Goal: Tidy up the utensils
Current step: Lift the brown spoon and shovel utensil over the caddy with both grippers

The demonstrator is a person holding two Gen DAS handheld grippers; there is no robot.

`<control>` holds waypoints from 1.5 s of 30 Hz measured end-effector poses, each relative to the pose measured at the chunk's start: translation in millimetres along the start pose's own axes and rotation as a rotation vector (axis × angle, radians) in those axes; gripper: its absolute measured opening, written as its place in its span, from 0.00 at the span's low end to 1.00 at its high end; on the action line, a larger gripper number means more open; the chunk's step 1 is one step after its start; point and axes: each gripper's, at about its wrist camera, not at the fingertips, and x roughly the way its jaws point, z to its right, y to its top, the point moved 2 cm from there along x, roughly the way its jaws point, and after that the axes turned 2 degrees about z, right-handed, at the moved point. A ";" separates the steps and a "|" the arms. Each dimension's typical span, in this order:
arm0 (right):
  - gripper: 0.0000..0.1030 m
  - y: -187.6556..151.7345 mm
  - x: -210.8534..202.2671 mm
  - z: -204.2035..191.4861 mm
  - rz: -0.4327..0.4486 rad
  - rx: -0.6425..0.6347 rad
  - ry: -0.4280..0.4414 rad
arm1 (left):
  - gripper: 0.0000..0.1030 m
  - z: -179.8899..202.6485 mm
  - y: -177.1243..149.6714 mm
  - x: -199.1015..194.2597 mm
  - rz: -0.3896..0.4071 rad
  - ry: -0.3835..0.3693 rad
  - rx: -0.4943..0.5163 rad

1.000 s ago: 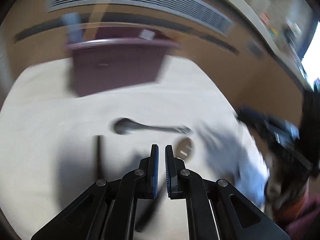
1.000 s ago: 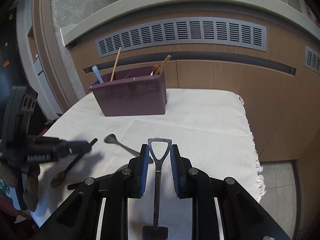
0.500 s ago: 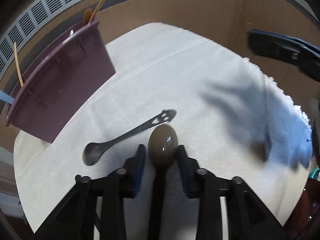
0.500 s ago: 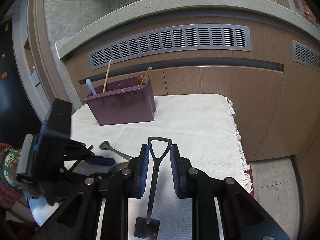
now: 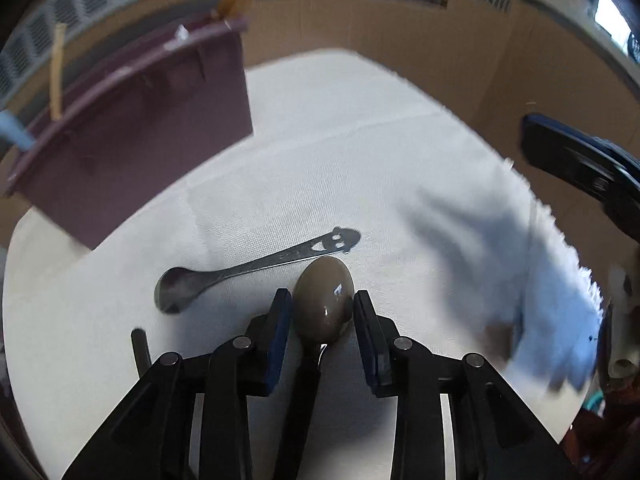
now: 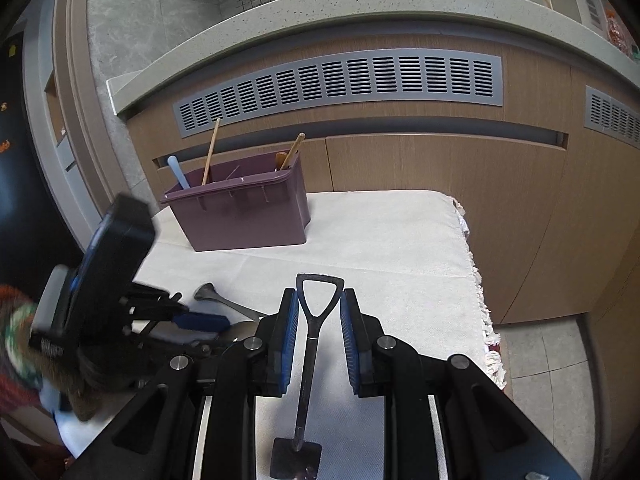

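Note:
My left gripper (image 5: 322, 306) is shut on a brown spoon (image 5: 324, 304), its bowl between the blue pads, just above the white cloth (image 5: 360, 152). A metal spoon with a smiley handle (image 5: 256, 266) lies right ahead of it. The purple utensil bin (image 5: 132, 128) stands at the far left; it also shows in the right wrist view (image 6: 244, 208) with sticks and a blue handle in it. My right gripper (image 6: 320, 304) is shut on a dark shovel-shaped utensil (image 6: 310, 344), held above the cloth (image 6: 380, 240). The left gripper (image 6: 200, 320) is at lower left there.
A dark stick (image 5: 140, 350) lies on the cloth at my left gripper's left. The cloth's fringed edge (image 6: 476, 292) marks the table's right side. A wooden cabinet with grey vents (image 6: 340, 84) stands behind the table.
My left gripper went from empty and shut to holding the brown spoon, and has lifted and turned slightly. My right gripper has risen and pulled back with the shovel utensil.

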 end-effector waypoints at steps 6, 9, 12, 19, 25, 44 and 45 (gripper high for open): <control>0.19 7.9 -12.1 -13.8 0.034 -0.035 0.010 | 0.32 -22.5 -17.2 -68.6 0.253 -0.022 -0.178; 0.19 13.1 -17.0 -21.9 0.056 -0.050 0.023 | 0.32 -36.1 -16.5 -96.7 0.344 -0.008 -0.222; 0.19 18.2 -18.7 -28.0 0.072 -0.054 0.030 | 0.31 -49.3 -10.3 -113.7 0.426 0.002 -0.263; 0.19 32.7 -19.0 -42.7 0.104 -0.069 0.047 | 0.31 -74.4 -3.9 -137.6 0.539 0.016 -0.333; 0.19 102.0 -36.1 -69.8 0.265 -0.129 0.074 | 0.31 -95.4 48.2 -208.5 0.807 0.038 -0.332; 0.19 177.6 93.6 -99.2 0.217 -0.187 -0.024 | 0.31 -186.5 99.7 -123.4 0.923 0.057 -0.513; 0.19 171.8 100.8 -99.2 0.198 -0.188 -0.026 | 0.31 -187.2 98.8 -116.2 0.911 0.063 -0.512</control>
